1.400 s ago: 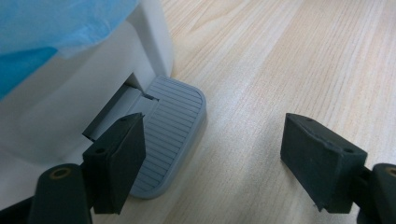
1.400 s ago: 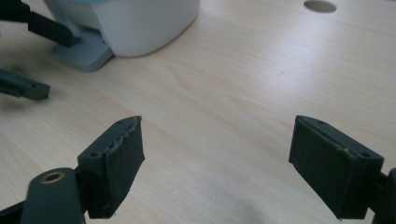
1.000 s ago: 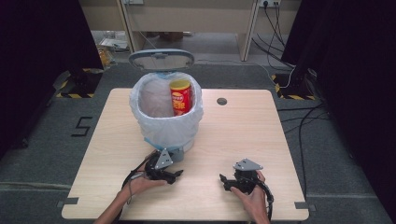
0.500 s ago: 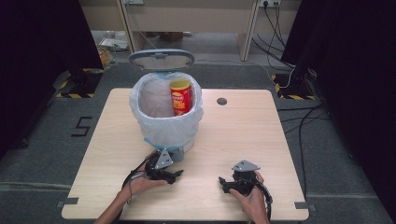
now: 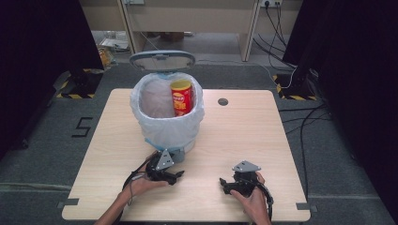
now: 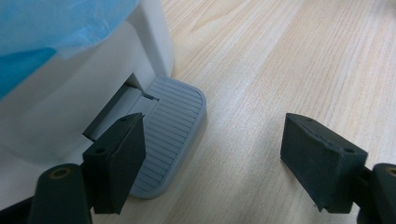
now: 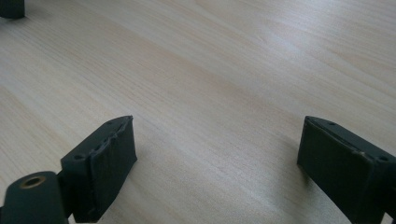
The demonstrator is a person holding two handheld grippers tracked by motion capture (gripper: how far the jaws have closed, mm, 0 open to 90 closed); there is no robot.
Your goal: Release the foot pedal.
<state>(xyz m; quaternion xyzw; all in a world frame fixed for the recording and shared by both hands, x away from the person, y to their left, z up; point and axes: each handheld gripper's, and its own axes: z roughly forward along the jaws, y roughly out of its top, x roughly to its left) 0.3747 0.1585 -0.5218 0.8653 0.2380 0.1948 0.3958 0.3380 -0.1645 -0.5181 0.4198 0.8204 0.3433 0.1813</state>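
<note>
While the wooden table (image 5: 263, 140) spreads pale under both hands, a white bin (image 5: 167, 117) lined with a plastic bag (image 5: 187, 123) stands on its far half, ahead of the left gripper (image 5: 176, 175), its lid (image 5: 162, 60) tipped up at the back. Inside the bin a red and yellow can (image 5: 181, 97) stands upright, its long axis vertical and its top facing up, leaning close to the bag's right wall. The bin's grey ribbed pedal (image 6: 169, 130) sticks out flat at its base, just beside the left gripper's left finger, which partly overlaps it in the left gripper view; whether they touch cannot be told. That gripper's jaws are spread wide with bare table between them. The right gripper (image 5: 224, 184), well apart from the bin and off to the right of the left one, rests low over the table with its fingers (image 7: 105, 163) likewise spread wide and nothing between them
</note>
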